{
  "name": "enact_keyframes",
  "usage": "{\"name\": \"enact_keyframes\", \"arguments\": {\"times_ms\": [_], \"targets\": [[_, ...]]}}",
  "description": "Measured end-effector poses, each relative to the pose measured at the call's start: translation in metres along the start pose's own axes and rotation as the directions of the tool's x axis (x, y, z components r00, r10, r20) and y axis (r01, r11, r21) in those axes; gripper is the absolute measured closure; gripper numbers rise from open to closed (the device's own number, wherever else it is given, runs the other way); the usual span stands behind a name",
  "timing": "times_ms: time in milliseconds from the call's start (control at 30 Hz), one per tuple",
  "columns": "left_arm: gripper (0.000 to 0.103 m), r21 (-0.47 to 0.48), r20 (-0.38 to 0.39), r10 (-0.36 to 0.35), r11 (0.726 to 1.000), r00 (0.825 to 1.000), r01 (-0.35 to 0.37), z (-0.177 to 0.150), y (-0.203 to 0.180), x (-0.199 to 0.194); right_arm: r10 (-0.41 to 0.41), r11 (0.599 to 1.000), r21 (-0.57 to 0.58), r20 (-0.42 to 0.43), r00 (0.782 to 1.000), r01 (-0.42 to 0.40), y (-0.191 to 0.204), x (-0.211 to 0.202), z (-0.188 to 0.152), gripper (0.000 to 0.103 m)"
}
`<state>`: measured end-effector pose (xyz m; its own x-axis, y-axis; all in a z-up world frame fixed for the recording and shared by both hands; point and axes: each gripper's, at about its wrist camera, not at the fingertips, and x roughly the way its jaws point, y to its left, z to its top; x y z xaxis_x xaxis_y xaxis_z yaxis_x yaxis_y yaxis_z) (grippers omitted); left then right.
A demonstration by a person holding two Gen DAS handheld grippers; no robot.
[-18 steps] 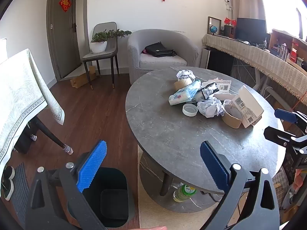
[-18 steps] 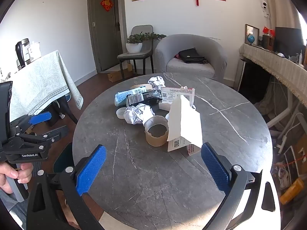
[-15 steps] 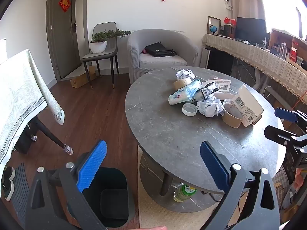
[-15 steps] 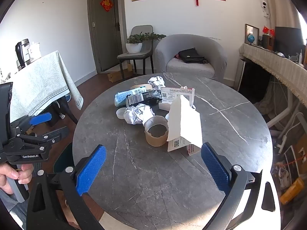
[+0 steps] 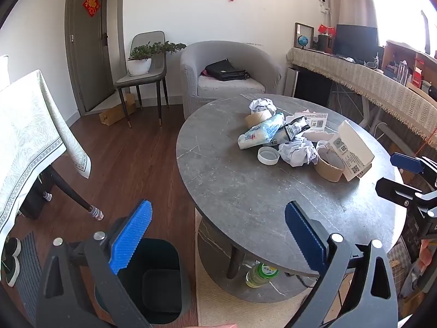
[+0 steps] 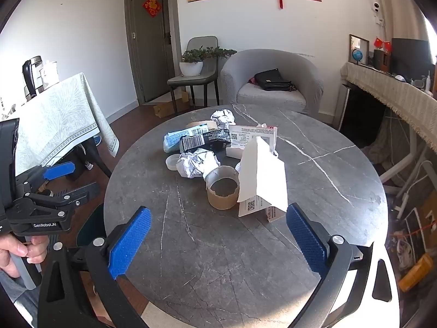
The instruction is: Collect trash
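A pile of trash lies on the round grey table (image 6: 314, 180): a cardboard tape roll (image 6: 222, 191), a white open box (image 6: 263, 180), crumpled paper (image 6: 196, 162), a white lid (image 6: 172, 161), a black wrapper (image 6: 204, 140) and a blue tissue pack (image 5: 260, 135). A dark bin (image 5: 158, 281) stands on the floor by the table's left edge. My left gripper (image 5: 218, 235) is open and empty, above the bin and the table edge. My right gripper (image 6: 218, 242) is open and empty over the table's near side, short of the pile.
A grey armchair (image 5: 229, 73) with a black bag, a chair with a potted plant (image 5: 140, 63) and a cloth-covered table (image 5: 30, 136) stand around. A bottle (image 5: 260, 274) lies under the round table. A long fringed counter (image 5: 377, 87) runs along the right.
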<state>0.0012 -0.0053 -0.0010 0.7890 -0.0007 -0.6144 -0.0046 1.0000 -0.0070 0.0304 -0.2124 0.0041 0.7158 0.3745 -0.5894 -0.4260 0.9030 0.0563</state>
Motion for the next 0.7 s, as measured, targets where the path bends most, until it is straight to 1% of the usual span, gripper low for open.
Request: {"name": "enact_keyframes", "arguments": {"times_ms": [700], "targets": [[0.003, -0.017, -0.001, -0.002, 1.000, 1.000, 0.002, 0.0036, 0.0053, -0.0024, 0.009, 1.000, -0.002, -0.002, 1.000, -0.009, 0.0045, 0.0048, 0.0003, 0.004]]}}
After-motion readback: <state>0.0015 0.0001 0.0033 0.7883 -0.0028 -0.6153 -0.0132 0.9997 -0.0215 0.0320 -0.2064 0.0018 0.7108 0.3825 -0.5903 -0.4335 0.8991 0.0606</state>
